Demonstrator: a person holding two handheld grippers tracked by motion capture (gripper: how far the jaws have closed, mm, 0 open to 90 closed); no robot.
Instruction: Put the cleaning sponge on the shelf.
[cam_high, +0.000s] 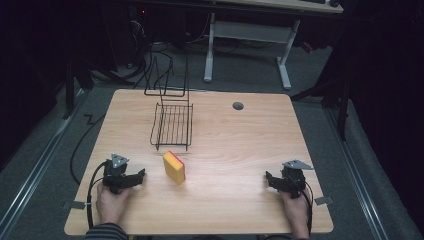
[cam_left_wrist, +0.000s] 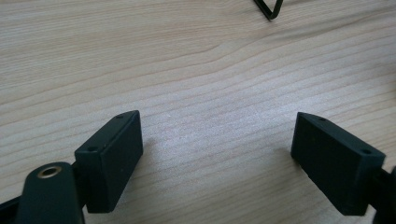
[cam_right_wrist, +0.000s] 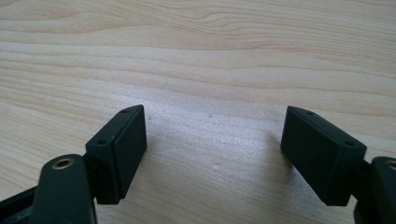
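Wooden table (cam_high: 235, 150): sponge (cam_high: 174, 167) just right of left gripper (cam_high: 131, 180)

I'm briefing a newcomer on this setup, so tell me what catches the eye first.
The yellow sponge with a red edge stands out, lying near the middle of the wooden table. Just behind it sits a black wire rack. At the near corners, the left gripper and right gripper rest low over the wood, fingers apart with nothing between them.
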